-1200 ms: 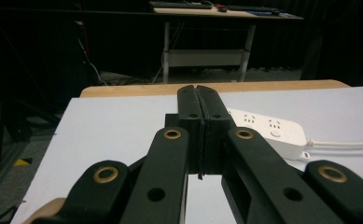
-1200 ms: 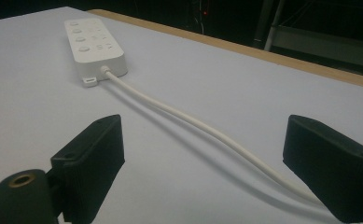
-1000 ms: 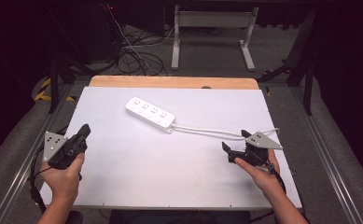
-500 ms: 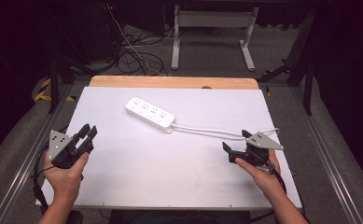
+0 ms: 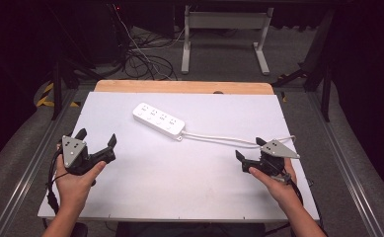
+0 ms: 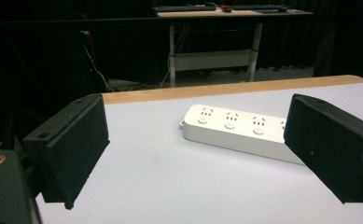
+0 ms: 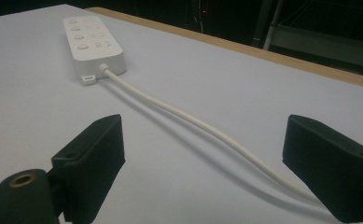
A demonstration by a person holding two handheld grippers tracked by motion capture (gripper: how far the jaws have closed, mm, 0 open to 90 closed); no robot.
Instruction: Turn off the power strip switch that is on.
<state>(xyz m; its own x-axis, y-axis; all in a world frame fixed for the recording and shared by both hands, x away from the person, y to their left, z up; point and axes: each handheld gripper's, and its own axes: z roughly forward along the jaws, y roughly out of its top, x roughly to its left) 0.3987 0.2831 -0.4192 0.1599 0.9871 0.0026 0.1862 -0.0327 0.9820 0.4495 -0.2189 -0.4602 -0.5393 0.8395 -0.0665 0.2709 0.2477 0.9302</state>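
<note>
white four-outlet power strip (image 5: pixel 158 120) lying flat on the pale tabletop (image 5: pixel 189 173), toward the far middle, set slantwise with its cord end nearer the right side. white cord (image 5: pixel 219 140) leaving that end and trailing across the surface to the right, past the right gripper (image 5: pixel 249 151). strip of bare wood (image 5: pixel 179 87) along the table's far edge.

left gripper (image 5: pixel 96 139) held in the left hand (image 5: pixel 73 177) near the table's left edge, jaws spread wide, clasping nothing, well apart from the power strip. seen along those jaws in the left gripper view: power strip (image 6: pixel 235 130) ahead and between them, its far end hidden behind the right-hand jaw.

right gripper held in the right hand (image 5: pixel 276 182) near the right edge, jaws likewise wide and empty, hovering just beside the cord. in the right gripper view: cord (image 7: pixel 202 128) running between the two jaws and passing under the right-hand one, not touched; power strip (image 7: pixel 93 42) farther off at upper left.
</note>
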